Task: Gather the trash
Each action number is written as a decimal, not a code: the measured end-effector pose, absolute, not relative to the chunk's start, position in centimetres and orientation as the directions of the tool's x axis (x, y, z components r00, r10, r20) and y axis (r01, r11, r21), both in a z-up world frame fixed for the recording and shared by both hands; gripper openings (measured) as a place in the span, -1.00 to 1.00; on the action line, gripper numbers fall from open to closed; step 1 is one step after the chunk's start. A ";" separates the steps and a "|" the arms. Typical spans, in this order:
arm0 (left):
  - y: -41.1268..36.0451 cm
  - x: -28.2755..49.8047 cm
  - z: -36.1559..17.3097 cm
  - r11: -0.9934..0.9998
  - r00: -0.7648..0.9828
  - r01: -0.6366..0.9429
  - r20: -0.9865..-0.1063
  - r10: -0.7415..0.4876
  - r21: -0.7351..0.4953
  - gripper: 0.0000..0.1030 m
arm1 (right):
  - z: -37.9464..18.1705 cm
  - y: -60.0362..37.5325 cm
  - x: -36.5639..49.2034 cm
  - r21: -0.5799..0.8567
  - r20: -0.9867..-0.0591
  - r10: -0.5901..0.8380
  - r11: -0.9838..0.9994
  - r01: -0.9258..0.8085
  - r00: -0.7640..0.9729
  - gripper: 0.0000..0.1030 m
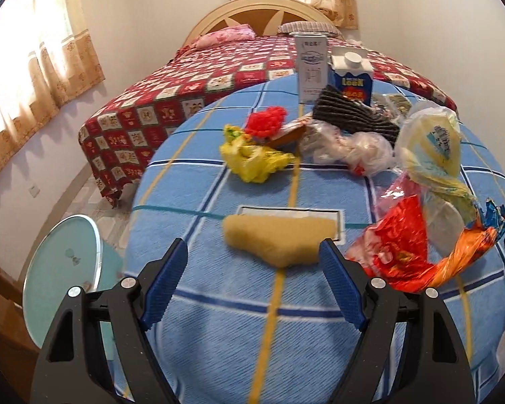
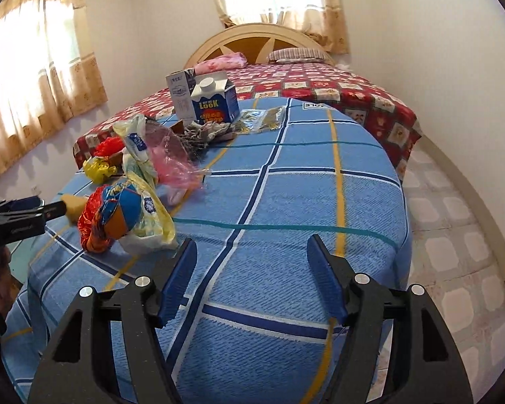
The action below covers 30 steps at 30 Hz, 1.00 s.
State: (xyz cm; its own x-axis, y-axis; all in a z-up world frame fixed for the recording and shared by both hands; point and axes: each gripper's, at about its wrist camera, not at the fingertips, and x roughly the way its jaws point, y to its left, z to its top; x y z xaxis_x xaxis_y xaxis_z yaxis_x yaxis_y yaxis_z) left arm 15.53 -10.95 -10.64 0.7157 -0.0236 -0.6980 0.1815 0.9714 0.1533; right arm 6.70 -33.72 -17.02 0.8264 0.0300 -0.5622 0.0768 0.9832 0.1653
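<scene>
On the blue checked cloth (image 1: 239, 330), the left gripper (image 1: 254, 252) spreads wide and empty, the tan sponge (image 1: 281, 240) just past its tips at twelve o'clock; the right gripper (image 2: 252, 252) gapes over bare cloth. Crumpled wrappers (image 2: 118, 219) at ten o'clock; cartons (image 2: 215, 101) farthest back.

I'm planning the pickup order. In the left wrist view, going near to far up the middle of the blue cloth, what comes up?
Tan sponge → yellow plastic bag → red mesh ball → tall white carton.
</scene>
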 end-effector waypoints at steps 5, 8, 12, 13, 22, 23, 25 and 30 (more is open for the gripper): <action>-12.1 16.5 -12.5 0.963 0.663 0.248 -0.743 -0.091 0.104 -0.29 | -17.5 -33.1 6.9 0.167 -0.563 0.044 0.984 0.061 0.826 0.33; -12.1 16.3 -12.0 0.960 0.667 0.264 -0.737 -0.109 0.096 -0.52 | -17.1 -32.2 6.6 0.151 -0.551 0.047 0.988 0.044 0.833 0.33; -10.5 15.1 -10.4 0.959 0.696 0.256 -0.712 -0.098 0.118 -0.58 | -16.0 -31.2 6.5 0.156 -0.530 0.069 0.988 0.018 0.845 0.33; -9.7 14.5 -9.8 0.959 0.709 0.252 -0.699 -0.091 0.131 -0.58 | -15.8 -30.8 6.5 0.153 -0.526 0.072 0.988 0.011 0.847 0.33; -3.4 11.8 -8.2 0.960 0.756 0.168 -0.655 0.021 0.225 -0.57 | -12.7 -26.8 8.6 0.113 -0.486 0.099 0.992 -0.050 0.869 0.30; -2.7 11.7 -8.5 0.961 0.750 0.163 -0.661 0.028 0.225 -0.57 | -12.7 -26.4 8.9 0.102 -0.492 0.094 0.994 -0.049 0.866 0.27; -1.5 11.6 -9.2 0.963 0.731 0.158 -0.681 0.035 0.218 -0.57 | -13.4 -25.7 10.0 0.086 -0.548 0.093 0.995 -0.054 0.832 0.05; 0.8 10.7 -10.1 0.965 0.720 0.140 -0.692 0.055 0.222 -0.57 | -15.4 -25.0 9.0 0.077 -0.622 0.102 0.995 -0.069 0.777 -0.11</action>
State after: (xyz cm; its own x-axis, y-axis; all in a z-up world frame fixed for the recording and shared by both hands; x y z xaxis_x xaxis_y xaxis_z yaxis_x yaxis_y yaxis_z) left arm 10.73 0.84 -10.09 0.7198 0.0550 -0.6920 0.1395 0.9650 0.2219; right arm 8.98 -24.98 -15.37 0.7766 0.1020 -0.6217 -0.0687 0.9946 0.0773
